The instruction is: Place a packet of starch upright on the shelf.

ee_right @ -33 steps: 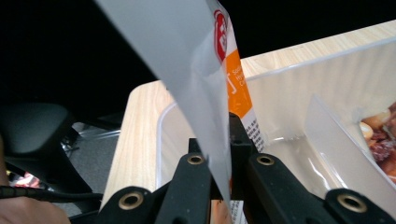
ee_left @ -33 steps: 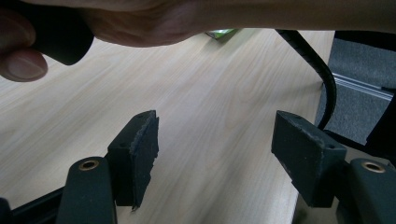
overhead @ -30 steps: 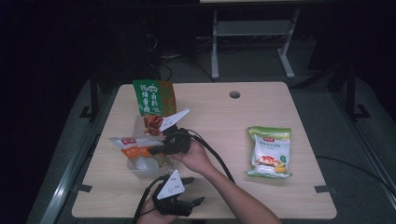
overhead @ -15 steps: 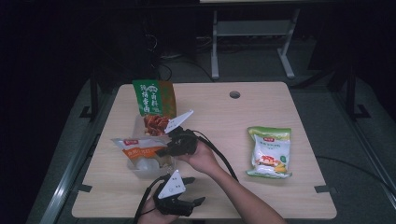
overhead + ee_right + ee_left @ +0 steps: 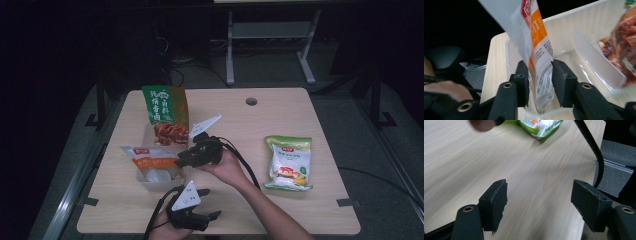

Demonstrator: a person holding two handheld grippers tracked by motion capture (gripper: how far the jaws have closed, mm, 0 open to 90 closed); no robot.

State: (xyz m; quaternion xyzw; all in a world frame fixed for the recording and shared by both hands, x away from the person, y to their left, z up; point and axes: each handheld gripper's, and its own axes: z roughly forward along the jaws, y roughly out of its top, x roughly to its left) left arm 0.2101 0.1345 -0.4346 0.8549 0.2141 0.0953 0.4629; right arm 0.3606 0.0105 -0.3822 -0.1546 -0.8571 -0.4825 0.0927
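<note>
My right gripper [image 5: 184,159] is shut on a white-and-orange snack packet [image 5: 150,161] that lies in the near compartment of a clear plastic bin [image 5: 160,186] at the table's left. In the right gripper view the packet [image 5: 536,37] rises between my jaws [image 5: 540,67], with the bin wall [image 5: 584,22] behind it. A green snack bag [image 5: 165,107] with a red-brown picture stands in the far compartment. My left gripper [image 5: 210,202] rests at the front edge, open; its jaws [image 5: 539,195] hold nothing over bare wood.
A green-and-white snack packet [image 5: 288,162] lies flat at the table's right, and its corner [image 5: 539,126] shows in the left gripper view. A black cable [image 5: 245,165] trails from the right gripper. A round hole [image 5: 251,101] sits near the far edge.
The right gripper has shifted slightly right while staying on the white-and-orange packet. The left gripper has stayed in place.
</note>
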